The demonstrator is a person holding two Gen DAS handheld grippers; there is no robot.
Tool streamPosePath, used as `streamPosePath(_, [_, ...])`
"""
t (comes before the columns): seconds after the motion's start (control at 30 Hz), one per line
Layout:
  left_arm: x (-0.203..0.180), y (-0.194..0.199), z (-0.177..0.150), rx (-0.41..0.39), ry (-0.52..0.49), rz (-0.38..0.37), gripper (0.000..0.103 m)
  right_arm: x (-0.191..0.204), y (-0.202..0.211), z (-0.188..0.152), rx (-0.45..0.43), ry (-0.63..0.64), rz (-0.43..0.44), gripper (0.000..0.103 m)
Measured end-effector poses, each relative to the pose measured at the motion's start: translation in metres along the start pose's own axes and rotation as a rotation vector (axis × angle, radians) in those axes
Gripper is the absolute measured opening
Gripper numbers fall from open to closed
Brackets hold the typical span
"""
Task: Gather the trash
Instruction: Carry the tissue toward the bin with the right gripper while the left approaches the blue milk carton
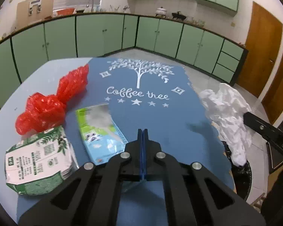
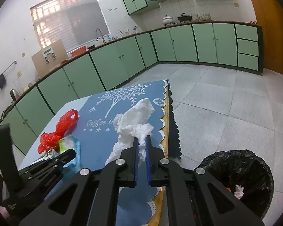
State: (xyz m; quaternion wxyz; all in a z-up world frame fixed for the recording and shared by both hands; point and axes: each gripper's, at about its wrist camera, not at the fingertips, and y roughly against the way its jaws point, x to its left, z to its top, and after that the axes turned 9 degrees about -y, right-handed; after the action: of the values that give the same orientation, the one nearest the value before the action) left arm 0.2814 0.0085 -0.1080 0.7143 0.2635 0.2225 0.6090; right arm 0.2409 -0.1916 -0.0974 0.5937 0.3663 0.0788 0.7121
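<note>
Over table (image 2: 53,120), right gripper (image 2: 142,143) clutching tissue (image 2: 135,118)

even, soft indoor light fills both views, with warm daylight glowing through the blinds of the window (image 2: 69,20). the floor (image 2: 226,101) shows a pale sheen. fisheye bending curves the cabinets (image 1: 103,33), corners go black, and the packets look slightly soft.
</note>
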Motion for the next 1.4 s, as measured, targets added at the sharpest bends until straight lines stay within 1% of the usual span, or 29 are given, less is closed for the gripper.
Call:
streamPosePath(0.07, [0.001, 0.007, -0.002, -0.013, 0.000, -0.030, 0.000, -0.001, 0.002, -0.001, -0.004, -0.004, 0.003, 0.007])
streamPosePath(0.17, [-0.004, 0.020, -0.005, -0.055, -0.021, -0.061, 0.000, -0.003, 0.006, -0.003, -0.007, -0.010, 0.005, 0.007])
streamPosePath(0.3, [-0.017, 0.034, 0.000, -0.109, -0.061, -0.115, 0.000, -0.009, 0.019, -0.005, -0.031, -0.020, -0.005, 0.007])
streamPosePath(0.43, [-0.039, 0.041, 0.006, -0.143, -0.109, -0.180, 0.000, -0.027, 0.042, -0.005, -0.070, -0.048, -0.049, 0.007])
streamPosePath(0.5, [-0.053, 0.040, 0.009, -0.148, -0.127, -0.211, 0.000, -0.044, 0.055, -0.005, -0.081, -0.070, -0.087, 0.007])
streamPosePath(0.57, [-0.061, 0.038, 0.008, -0.139, -0.128, -0.225, 0.000, -0.059, 0.063, -0.007, -0.084, -0.096, -0.117, 0.007])
streamPosePath(0.63, [-0.065, 0.040, 0.004, -0.132, -0.122, -0.204, 0.000, -0.072, 0.068, -0.010, -0.080, -0.113, -0.139, 0.007])
streamPosePath(0.7, [-0.062, 0.043, -0.001, -0.135, -0.117, -0.167, 0.000, -0.075, 0.069, -0.013, -0.075, -0.114, -0.148, 0.007])
streamPosePath(0.73, [-0.055, 0.046, -0.004, -0.133, -0.104, -0.133, 0.005, -0.075, 0.068, -0.015, -0.070, -0.112, -0.145, 0.007])
streamPosePath(0.77, [-0.046, 0.048, -0.007, -0.131, -0.081, -0.093, 0.007, -0.073, 0.066, -0.016, -0.065, -0.108, -0.141, 0.007])
streamPosePath(0.8, [-0.038, 0.049, -0.009, -0.125, -0.067, -0.060, 0.026, -0.070, 0.063, -0.017, -0.061, -0.104, -0.135, 0.007])
streamPosePath(0.83, [-0.029, 0.050, -0.012, -0.114, -0.044, -0.020, 0.049, -0.068, 0.060, -0.016, -0.058, -0.100, -0.127, 0.007])
streamPosePath(0.87, [-0.021, 0.049, -0.014, -0.106, -0.031, 0.012, 0.056, -0.064, 0.058, -0.017, -0.055, -0.096, -0.118, 0.007])
streamPosePath(0.9, [-0.016, 0.048, -0.016, -0.098, -0.023, 0.039, 0.058, -0.061, 0.056, -0.018, -0.053, -0.093, -0.112, 0.007])
streamPosePath(0.97, [-0.008, 0.042, -0.020, -0.069, -0.006, 0.047, 0.058, -0.053, 0.050, -0.018, -0.045, -0.087, -0.094, 0.007])
streamPosePath(1.1, [-0.008, 0.029, -0.021, -0.030, -0.003, 0.062, 0.064, -0.044, 0.042, -0.019, -0.034, -0.064, -0.069, 0.007])
streamPosePath(1.2, [-0.007, 0.021, -0.021, -0.007, 0.001, 0.073, 0.065, -0.043, 0.037, -0.018, -0.030, -0.060, -0.055, 0.007])
streamPosePath(1.23, [-0.006, 0.017, -0.020, 0.003, 0.014, 0.080, 0.066, -0.043, 0.034, -0.018, -0.030, -0.062, -0.048, 0.007])
streamPosePath(1.33, [-0.001, 0.004, -0.013, 0.032, 0.046, 0.106, 0.067, -0.044, 0.028, -0.018, -0.027, -0.061, -0.033, 0.007])
streamPosePath(1.4, [0.004, -0.007, -0.010, 0.058, 0.074, 0.103, 0.067, -0.046, 0.025, -0.019, -0.023, -0.062, -0.025, 0.007])
